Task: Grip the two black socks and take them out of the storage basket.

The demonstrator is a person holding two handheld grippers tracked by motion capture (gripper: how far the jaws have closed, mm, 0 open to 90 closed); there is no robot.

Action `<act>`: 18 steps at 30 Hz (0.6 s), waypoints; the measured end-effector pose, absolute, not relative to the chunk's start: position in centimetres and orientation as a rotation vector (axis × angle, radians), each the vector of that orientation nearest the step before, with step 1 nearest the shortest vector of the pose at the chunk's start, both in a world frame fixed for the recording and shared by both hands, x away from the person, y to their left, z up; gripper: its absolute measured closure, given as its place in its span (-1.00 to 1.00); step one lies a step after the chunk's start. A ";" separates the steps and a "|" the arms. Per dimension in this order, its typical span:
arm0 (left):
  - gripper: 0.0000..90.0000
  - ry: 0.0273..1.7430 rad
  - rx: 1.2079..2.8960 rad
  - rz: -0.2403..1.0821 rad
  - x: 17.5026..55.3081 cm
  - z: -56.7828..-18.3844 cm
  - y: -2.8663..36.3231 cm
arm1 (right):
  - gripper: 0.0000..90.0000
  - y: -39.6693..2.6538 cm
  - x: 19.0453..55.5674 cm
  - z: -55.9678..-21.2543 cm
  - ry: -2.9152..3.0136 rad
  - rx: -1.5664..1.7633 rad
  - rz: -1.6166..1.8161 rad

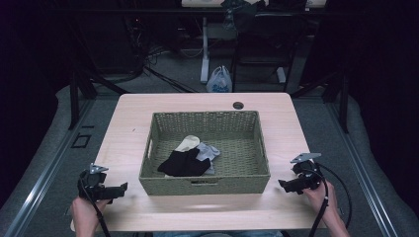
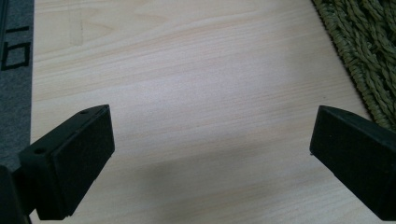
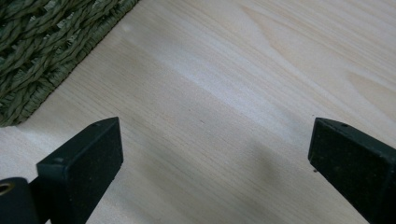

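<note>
Currently left gripper (image 1: 118, 190) and right gripper (image 1: 282, 184) rest on table (image 1: 197, 207), jaws spread and empty, flanking basket (image 1: 205, 183) of socks (image 1: 185, 162).

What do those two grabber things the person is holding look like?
Both are black. The left gripper and the right gripper each wear a grey three-cornered plate on top and trail a black cable. Up close, each has two chunky black jaws with flat, rough pads. The forearms are bare, with no sleeves.

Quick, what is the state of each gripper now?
Left gripper: open, holding nothing, over the table.
Right gripper: open, holding nothing.
</note>
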State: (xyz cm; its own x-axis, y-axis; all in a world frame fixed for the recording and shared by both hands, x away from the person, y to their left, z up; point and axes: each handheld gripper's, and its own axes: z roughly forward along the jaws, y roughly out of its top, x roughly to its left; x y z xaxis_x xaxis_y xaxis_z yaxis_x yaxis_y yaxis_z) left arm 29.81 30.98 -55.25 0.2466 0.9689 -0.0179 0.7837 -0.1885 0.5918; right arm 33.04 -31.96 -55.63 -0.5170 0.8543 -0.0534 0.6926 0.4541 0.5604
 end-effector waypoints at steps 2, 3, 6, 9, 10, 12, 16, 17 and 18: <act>-1.00 1.591 2.042 0.500 29.8 -55.3 31.0 | -0.94 -32.0 33.1 -55.7 2.387 1.315 0.686; -1.00 1.589 2.043 0.497 29.9 -55.3 30.9 | -0.94 -32.0 33.1 -55.7 2.390 1.313 0.680; -1.00 1.582 2.053 0.488 29.8 -55.4 30.7 | -0.94 -31.9 33.1 -55.6 2.388 1.312 0.675; -1.00 1.570 2.058 0.493 29.5 -55.4 30.7 | -0.94 -31.6 33.1 -55.5 2.391 1.298 0.674; -1.00 1.568 2.050 0.494 29.5 -55.4 30.8 | -0.94 -31.5 33.0 -55.5 2.391 1.291 0.666; -1.00 1.563 2.049 0.501 29.4 -55.3 30.9 | -0.94 -31.4 33.0 -55.5 2.394 1.279 0.662; -1.00 1.612 2.059 0.504 29.5 -55.3 31.0 | -0.94 -31.5 33.0 -55.6 2.391 1.292 0.666; -1.00 1.616 2.052 0.496 29.5 -55.3 31.0 | -0.94 -31.5 33.0 -55.6 2.390 1.292 0.665; -1.00 1.613 2.049 0.493 29.5 -55.3 31.0 | -0.94 -31.6 33.0 -55.5 2.396 1.280 0.650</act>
State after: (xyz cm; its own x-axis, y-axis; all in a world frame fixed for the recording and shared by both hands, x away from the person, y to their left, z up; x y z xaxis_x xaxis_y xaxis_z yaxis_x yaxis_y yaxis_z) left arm 29.49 30.96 -55.25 0.2390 0.9709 -0.0147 0.7969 -0.1875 0.5743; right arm 33.01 -31.60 -55.48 -0.5322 0.8422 -0.0861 0.6832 0.4873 0.5439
